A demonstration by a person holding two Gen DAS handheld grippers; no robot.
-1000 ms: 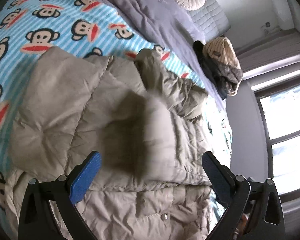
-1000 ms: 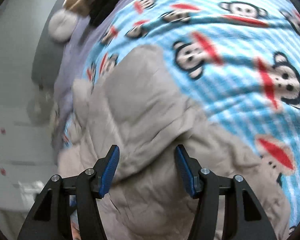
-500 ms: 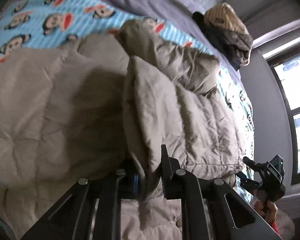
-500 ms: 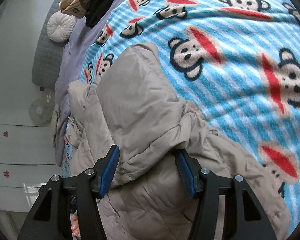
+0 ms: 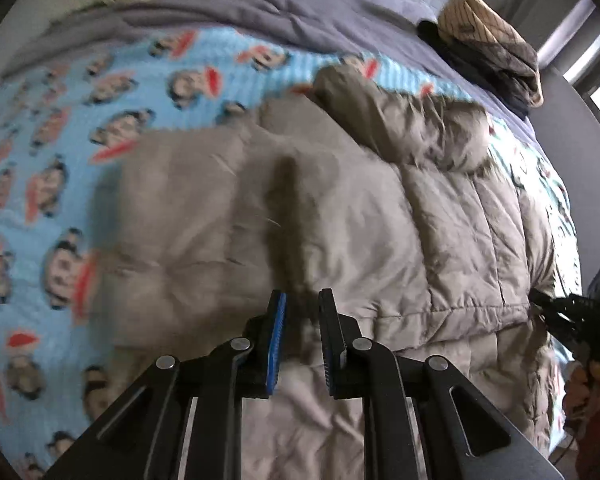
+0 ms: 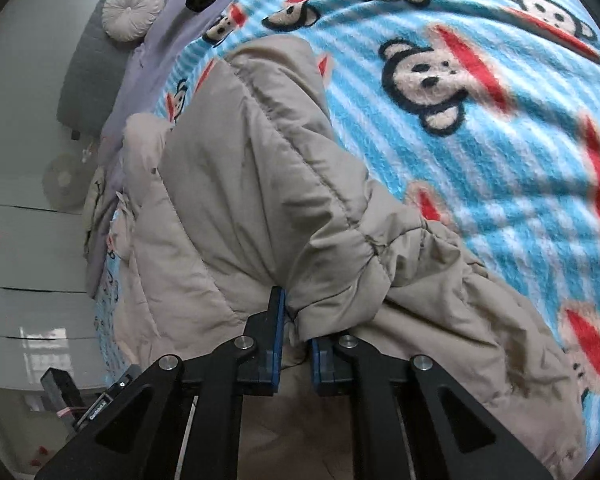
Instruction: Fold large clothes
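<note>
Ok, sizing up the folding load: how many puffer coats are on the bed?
1: the beige puffer coat, spread on the monkey-print blanket. A heap of clothes on the grey duvet farther up the bed may hide more.

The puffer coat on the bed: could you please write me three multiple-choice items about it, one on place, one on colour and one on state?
1. What does the puffer coat lie on?
A. a bare wooden floor
B. a blue striped monkey-print blanket
C. a chair

2. What colour is the coat?
A. beige-grey
B. bright red
C. navy

3. What is the right gripper doing?
A. hanging wide open above the coat
B. clamping a round cushion
C. closing on a fold of the coat

Answers:
1 B, monkey faces on blue stripes surround the coat in both views.
2 A, its quilted shell is beige-grey throughout.
3 C, coat fabric is pinched between its narrowly spaced blue pads.
</note>
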